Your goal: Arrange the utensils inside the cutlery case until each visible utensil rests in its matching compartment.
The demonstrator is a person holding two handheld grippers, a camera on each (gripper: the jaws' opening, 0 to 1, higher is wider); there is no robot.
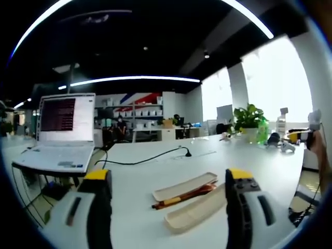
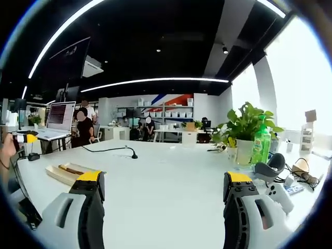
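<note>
Right now I have the left gripper (image 1: 168, 189) held low over the white table (image 1: 155, 155), its two yellow-tipped jaws spread wide and holding nothing. Between those jaws, just ahead of the tips, lies the cutlery case (image 1: 185, 187): a pale beige tray sitting open on the table. A second beige piece of the same shape (image 1: 196, 209), which looks like its lid, lies just beside the case on the side nearer my gripper, almost touching the right jaw. A pair of brown chopsticks (image 1: 182, 196) rests between the two beige pieces, running along the case's length; I cannot tell whether they sit in a compartment or on the table.

Beyond the case, a black cable (image 1: 148, 158) snakes across the table. To the left of the case and well apart from it stands an open white laptop (image 1: 62, 132) at the table edge.

My right gripper (image 2: 164, 189) is also spread wide and empty, hovering above bare tabletop. In the right gripper view the cutlery case (image 2: 65, 174) lies to the left of the left jaw, near it but not touching, with the chopsticks (image 2: 70, 169) showing as a dark strip on it. Far to the right of the case stand a potted plant (image 2: 244, 129) and a green bottle (image 2: 261, 145).
</note>
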